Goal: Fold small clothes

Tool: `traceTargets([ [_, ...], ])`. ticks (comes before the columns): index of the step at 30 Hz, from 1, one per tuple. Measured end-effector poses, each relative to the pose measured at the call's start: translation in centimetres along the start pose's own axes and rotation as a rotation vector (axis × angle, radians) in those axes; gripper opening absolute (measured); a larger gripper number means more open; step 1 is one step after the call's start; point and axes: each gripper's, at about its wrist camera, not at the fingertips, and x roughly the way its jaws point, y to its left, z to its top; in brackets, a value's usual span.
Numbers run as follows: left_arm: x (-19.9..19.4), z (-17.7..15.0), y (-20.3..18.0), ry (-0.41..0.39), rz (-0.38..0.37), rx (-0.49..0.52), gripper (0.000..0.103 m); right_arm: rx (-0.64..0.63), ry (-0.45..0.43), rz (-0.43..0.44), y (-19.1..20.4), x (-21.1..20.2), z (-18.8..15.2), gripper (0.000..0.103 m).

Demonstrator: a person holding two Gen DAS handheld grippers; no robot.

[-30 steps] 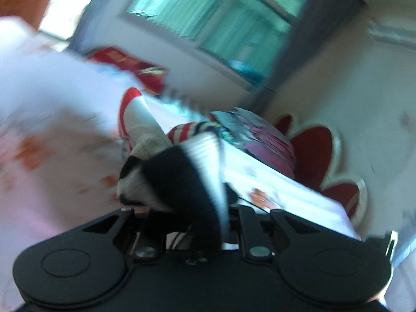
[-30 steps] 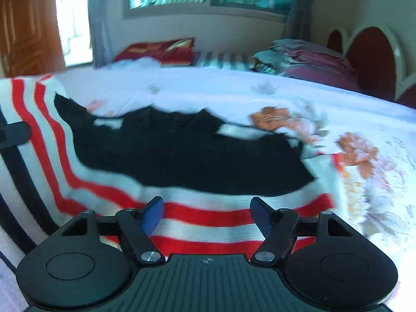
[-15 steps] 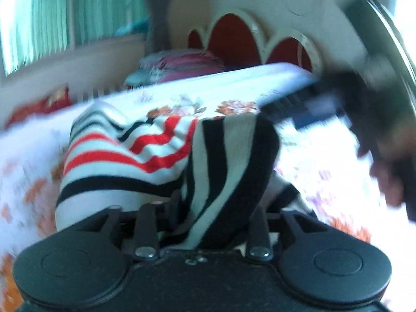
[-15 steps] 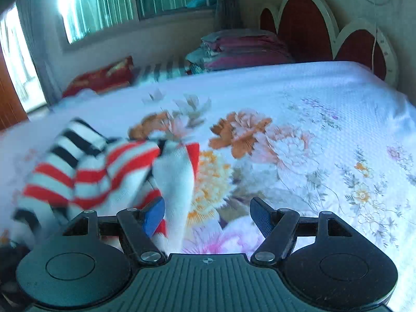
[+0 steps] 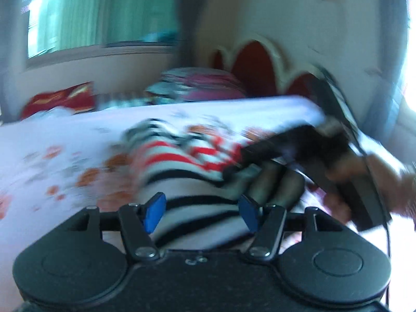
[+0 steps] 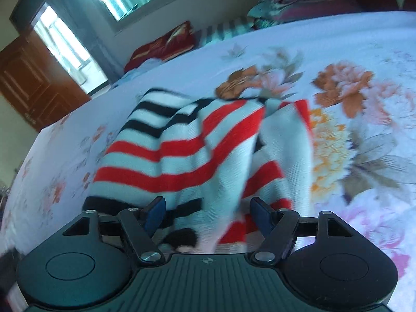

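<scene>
**Striped top let go on the bed**

Striped in red, black and white, the top (image 6: 197, 156) is lying in a soft heap on the flowery bed (image 6: 364, 52). It is not flat. One side is bunching up, and a red-striped flap is hanging over the middle.

The left gripper (image 5: 201, 209) was pinching the top a moment ago, with cloth stuffed right between its jaws. Now its jaws have just been opening. They are standing apart, and the blue pads (image 5: 154, 212) are not pressing anything. The top is sitting just past them, on the bed.

The right gripper (image 6: 208, 215) is spread wide too, as it was before, and holding nothing. In its own view it is hanging over the near edge of the top. In the blurry left view it is showing as a dark shape over the far side of the heap, with a hand (image 5: 364, 171) around it.

So the top is looking dropped, not folded. It is probably needing to be spread out or smoothed next. A fresh corner to grab seems to be the next job.
</scene>
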Motion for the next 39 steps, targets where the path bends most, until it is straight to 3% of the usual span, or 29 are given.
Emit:
traceTargets([
  [1,0.1,0.2,1.1,-0.001,0.025,-0.039,0.06,-0.001,0.014,0.008,0.3,0.3,-0.1,0.066],
  [3,1.1,0.9,3.1,0.017,0.066,-0.11,0.059,-0.002,0.03,-0.007,0.5,0.9,-0.1,0.041],
  [5,2.6,1.5,4.4,0.031,0.099,-0.171,0.058,0.02,0.027,0.001,0.1,1.1,-0.3,0.038],
  [7,4.0,1.8,5.3,0.063,0.109,-0.226,0.057,0.019,0.017,0.003,-0.1,0.8,-0.2,0.025],
  [9,5.0,2.2,5.4,0.072,0.098,-0.258,0.057,0.009,-0.032,-0.013,0.2,-0.5,-0.1,0.023],
  [12,5.9,2.6,4.8,0.063,0.064,-0.245,0.057,-0.113,-0.16,-0.127,1.6,-3.4,-0.5,0.022],
  [14,6.5,2.7,4.1,0.062,0.04,-0.23,0.057,-0.126,-0.188,-0.15,1.1,-4.7,-1.0,0.022],
  [18,9.0,1.8,2.9,0.116,0.01,-0.221,0.06,-0.069,-0.109,-0.186,-1.8,-2.6,-2.0,0.022],
  [22,9.6,1.1,2.5,0.114,0.026,-0.193,0.062,-0.02,-0.114,-0.178,-2.5,-2.3,-1.8,0.023],
  [25,9.4,1.1,2.6,0.117,0.014,-0.188,0.062,0.005,-0.124,-0.16,-2.7,-4.3,-2.2,0.028],
  [36,10.0,1.2,4.0,0.132,-0.039,-0.197,0.063,0.106,-0.12,-0.112,-3.0,-9.5,-7.9,0.028],
  [39,10.2,1.2,4.1,0.134,-0.053,-0.174,0.064,0.176,-0.105,-0.087,-4.0,-9.2,-9.2,0.011],
])
